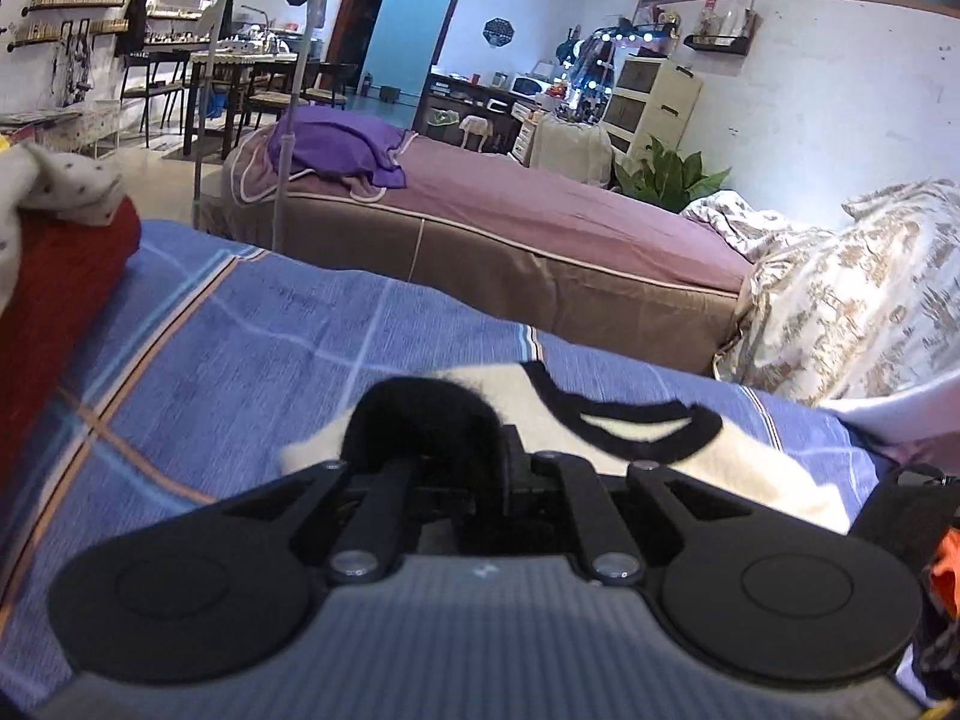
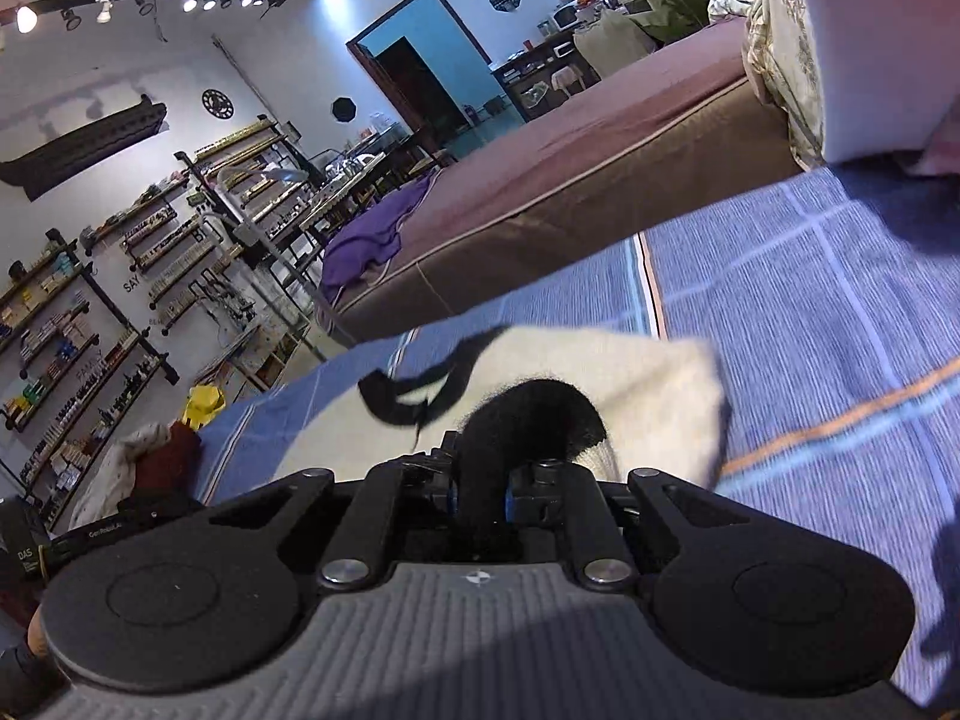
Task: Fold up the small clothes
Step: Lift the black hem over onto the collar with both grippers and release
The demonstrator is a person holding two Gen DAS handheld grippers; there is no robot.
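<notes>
Two tongs were mine, both pinched shut on one cream top with black trim (image 1: 540, 408). My left tongs (image 1: 462, 468) clamped its black cuff; my right tongs (image 2: 480, 480) gripped another black edge. It lay on the blue checked bed sheet (image 1: 252, 330). A red garment (image 1: 54, 288) was piled at the sheet's far left.

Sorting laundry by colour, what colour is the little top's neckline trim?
Black, on the cream top; the neckline trim shows best in the left wrist view.
</notes>
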